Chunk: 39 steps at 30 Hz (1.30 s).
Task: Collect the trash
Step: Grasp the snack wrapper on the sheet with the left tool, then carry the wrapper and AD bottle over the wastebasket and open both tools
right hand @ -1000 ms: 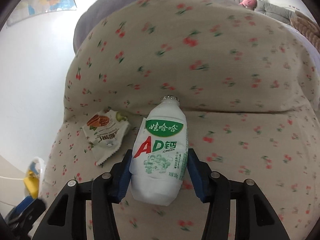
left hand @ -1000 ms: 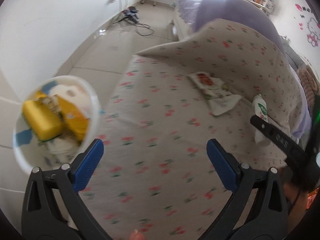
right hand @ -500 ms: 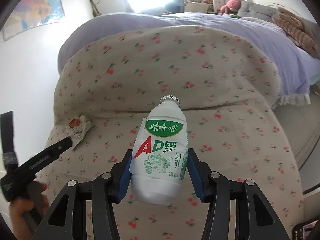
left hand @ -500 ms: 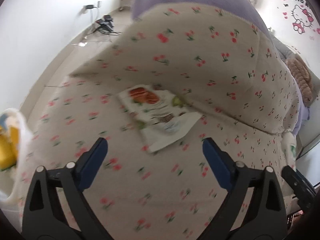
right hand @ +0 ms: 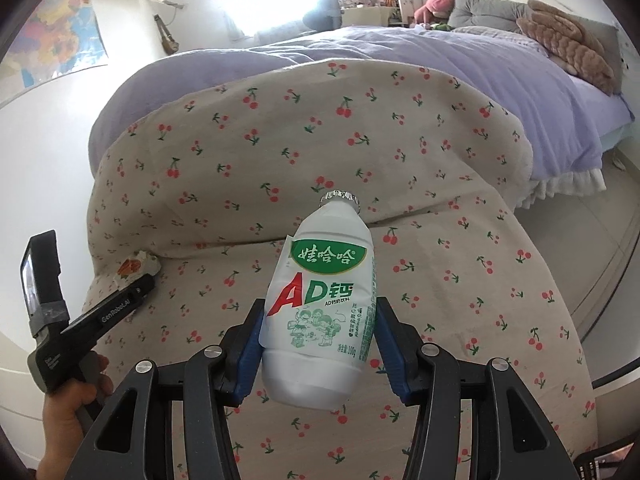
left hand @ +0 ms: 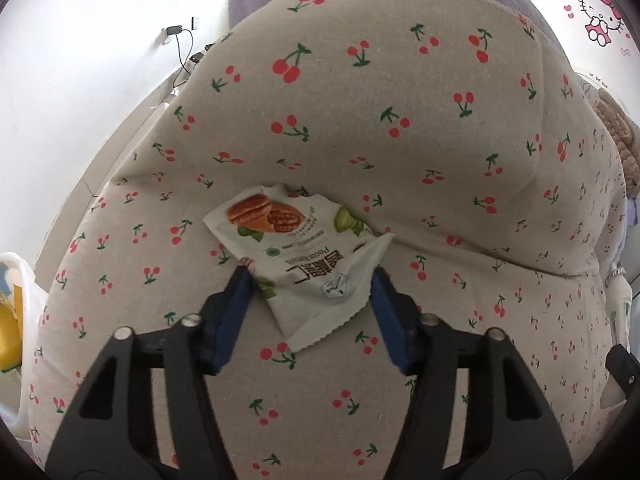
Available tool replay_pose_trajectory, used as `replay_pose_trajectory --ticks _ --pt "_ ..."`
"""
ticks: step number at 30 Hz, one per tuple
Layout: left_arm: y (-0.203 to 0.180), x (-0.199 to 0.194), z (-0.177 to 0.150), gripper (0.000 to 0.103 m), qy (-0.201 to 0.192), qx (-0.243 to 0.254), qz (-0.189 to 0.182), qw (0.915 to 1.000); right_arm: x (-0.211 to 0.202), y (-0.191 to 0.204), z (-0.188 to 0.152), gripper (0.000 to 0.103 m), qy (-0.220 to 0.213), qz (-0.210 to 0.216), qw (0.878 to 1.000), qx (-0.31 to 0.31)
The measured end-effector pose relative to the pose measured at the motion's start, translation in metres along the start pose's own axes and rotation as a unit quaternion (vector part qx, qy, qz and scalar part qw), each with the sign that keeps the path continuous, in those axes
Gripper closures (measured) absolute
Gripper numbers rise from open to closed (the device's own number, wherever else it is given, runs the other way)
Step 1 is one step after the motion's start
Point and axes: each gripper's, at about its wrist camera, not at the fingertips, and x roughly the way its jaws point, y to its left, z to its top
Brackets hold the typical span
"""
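The left gripper (left hand: 310, 300) is spread wide, its blue pads on either side of a torn snack wrapper (left hand: 298, 254) lying on a cherry-print cover (left hand: 400, 120). The right gripper (right hand: 318, 338) pinches a white drink bottle (right hand: 322, 312), held above the cover.

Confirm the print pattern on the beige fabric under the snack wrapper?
Red cherries with green stems on the beige fabric cover; clearest in the left wrist view.
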Motion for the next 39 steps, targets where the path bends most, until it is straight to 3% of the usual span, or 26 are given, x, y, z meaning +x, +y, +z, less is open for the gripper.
replay_pose_trajectory --ticks 2,3,7,8,9,16,26,39 --pt "0.003 -0.003 -0.001 0.051 -0.002 -0.005 -0.007 1.0 0.001 -0.002 -0.001 0.05 0.003 0.001 1.0 0.005" --pt "0.004 -0.004 -0.001 0.064 -0.003 -0.006 -0.012 0.9999 0.0 -0.003 -0.002 0.05 0.003 -0.001 1.0 0.006" --pt "0.009 -0.007 -0.009 0.077 -0.012 -0.002 -0.027 0.9996 -0.002 -0.006 -0.003 0.05 0.003 -0.004 1.0 0.009" --pt "0.01 -0.011 -0.011 0.085 -0.017 -0.003 -0.032 0.9993 -0.003 -0.006 -0.003 0.05 0.003 -0.004 1.0 0.01" --pt "0.013 -0.017 -0.015 0.1 -0.022 -0.002 -0.037 0.9991 -0.005 -0.006 -0.003 0.05 0.001 -0.003 1.0 0.012" --pt "0.012 -0.046 -0.037 0.101 -0.013 0.02 -0.04 0.9989 -0.019 -0.002 -0.005 0.05 -0.007 0.003 1.0 0.007" --pt "0.032 -0.11 -0.063 0.101 -0.023 -0.003 -0.064 0.9977 -0.04 0.02 -0.008 0.05 -0.022 0.023 0.999 -0.016" --pt "0.101 -0.14 -0.062 0.101 -0.041 -0.037 -0.047 0.9974 -0.056 0.075 -0.012 0.05 -0.034 0.062 0.996 -0.05"
